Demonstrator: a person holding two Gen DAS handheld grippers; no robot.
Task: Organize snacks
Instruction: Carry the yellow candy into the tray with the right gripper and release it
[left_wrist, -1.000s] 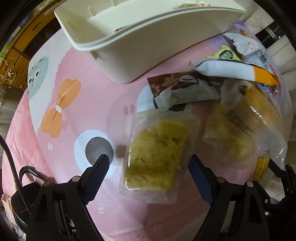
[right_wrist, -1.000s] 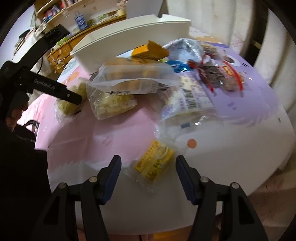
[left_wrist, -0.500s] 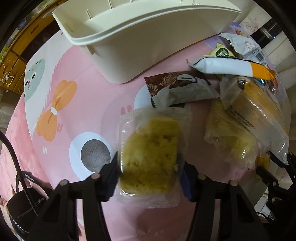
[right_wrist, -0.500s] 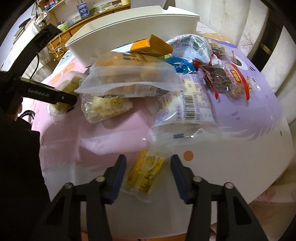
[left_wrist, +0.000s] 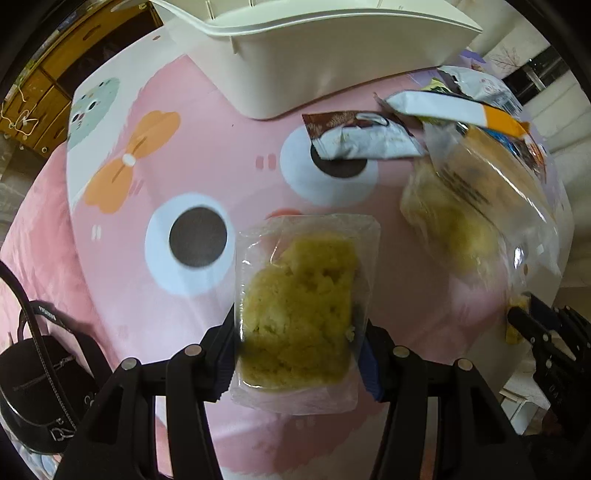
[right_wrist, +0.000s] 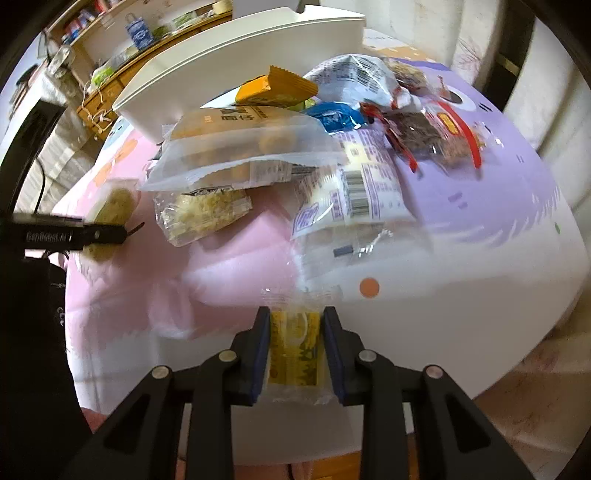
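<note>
The left gripper (left_wrist: 299, 354) is clamping a clear-wrapped crumbly yellow cake (left_wrist: 301, 306); the right gripper (right_wrist: 293, 349) is closing, pads touching a small yellow clear-wrapped snack packet (right_wrist: 293, 349).

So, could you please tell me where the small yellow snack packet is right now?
In the right wrist view, the small yellow snack packet sits low in the middle, between the closing right tongs, over the white edge of the table, nearer than the snack pile.
</note>
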